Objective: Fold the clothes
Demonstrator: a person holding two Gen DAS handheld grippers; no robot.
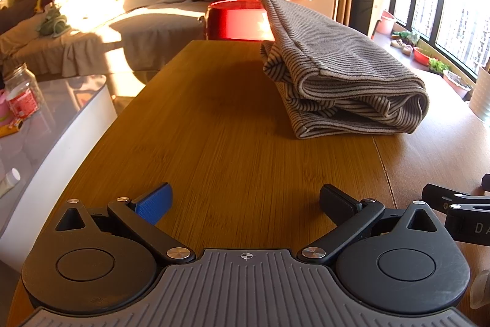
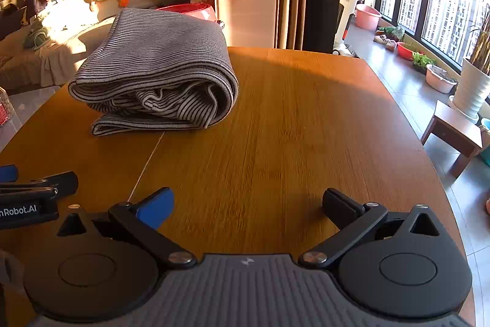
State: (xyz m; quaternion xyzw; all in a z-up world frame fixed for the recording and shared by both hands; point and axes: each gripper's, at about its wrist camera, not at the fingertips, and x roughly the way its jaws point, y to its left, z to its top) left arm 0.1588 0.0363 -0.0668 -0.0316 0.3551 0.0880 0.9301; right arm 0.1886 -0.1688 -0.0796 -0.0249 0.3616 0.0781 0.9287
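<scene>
Left hand-held gripper (image 1: 245, 203) hovers low over the near end of the wooden desk (image 1: 214, 143), jaws spread wide, nothing between them; blue pad on its left finger, black pad on its right. Folded striped garment (image 1: 337, 75) lies flat on the desk, ahead and to the right of this gripper, well apart from its fingertips. In the left wrist view the other gripper's black linkage pokes in at the right edge, cut off by the frame.

Right hand-held gripper (image 2: 248, 206) sits beside the left one over the same near end of the desk (image 2: 306, 127), jaws also wide, empty. From here the striped garment (image 2: 159, 66) is ahead and to the left, well apart, on the far half of the desk, its near end lying across the desk seam. Several layers are stacked, loose folds showing at the open near end; the inner layers are bunched and hard to count.

A red tub (image 1: 235, 19) behind the garment is partly hidden by it. Strong sun washes out the sofa (image 1: 137, 20) and windows. The left gripper's body is cut off at the left edge of the right wrist view.
</scene>
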